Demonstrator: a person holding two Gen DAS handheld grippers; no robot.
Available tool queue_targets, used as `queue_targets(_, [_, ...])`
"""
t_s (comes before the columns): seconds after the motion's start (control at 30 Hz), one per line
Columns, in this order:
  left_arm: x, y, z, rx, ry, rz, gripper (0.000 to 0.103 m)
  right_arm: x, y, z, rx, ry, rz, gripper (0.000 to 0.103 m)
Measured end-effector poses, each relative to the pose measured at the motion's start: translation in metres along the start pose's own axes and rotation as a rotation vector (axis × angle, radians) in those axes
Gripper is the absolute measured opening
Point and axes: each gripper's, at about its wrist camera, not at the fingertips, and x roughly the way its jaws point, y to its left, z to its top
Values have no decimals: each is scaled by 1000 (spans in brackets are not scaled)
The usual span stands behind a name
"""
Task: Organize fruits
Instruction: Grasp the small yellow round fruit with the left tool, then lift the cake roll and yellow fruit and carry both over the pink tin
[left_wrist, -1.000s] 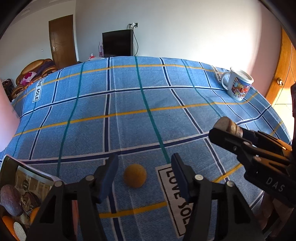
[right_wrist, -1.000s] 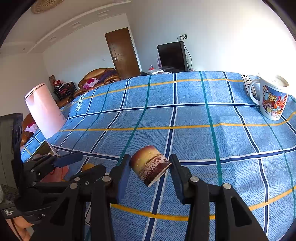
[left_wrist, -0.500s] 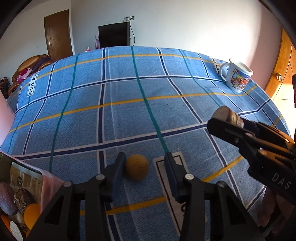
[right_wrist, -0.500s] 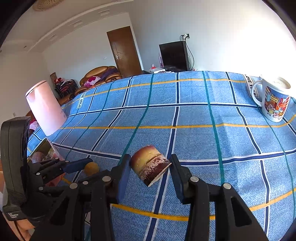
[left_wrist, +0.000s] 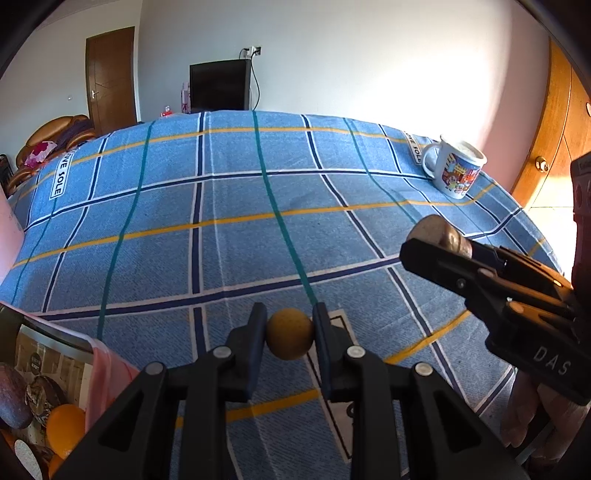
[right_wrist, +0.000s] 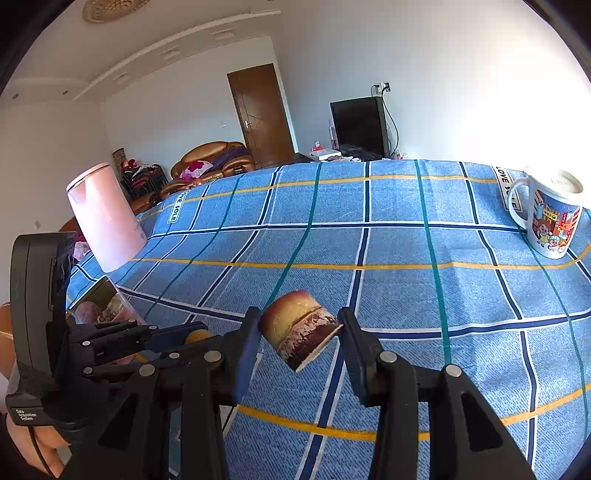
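Both tongs grip fruit, left (left_wrist: 290, 334) a yellow ball (left_wrist: 290, 339), right (right_wrist: 297, 334) a brown chunk (right_wrist: 299, 334), mug (right_wrist: 550, 218) far off

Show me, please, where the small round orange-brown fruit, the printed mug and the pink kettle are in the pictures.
small round fruit (left_wrist: 289, 333): left wrist view, middle of its front surface.
printed mug (right_wrist: 553, 229): right wrist view, its printed side wall.
pink kettle (right_wrist: 105, 218): right wrist view, middle of its body.
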Motion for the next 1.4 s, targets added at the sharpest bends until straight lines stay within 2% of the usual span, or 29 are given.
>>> queue_targets(0.63, [-30,-2,-2,12,-169,12,27,-18,7,-2,-42,-99,26,44])
queue_targets(1.4, [-57,-3,-12,25,-310,45,27,-37,19,-8,-111,-208,10,44])
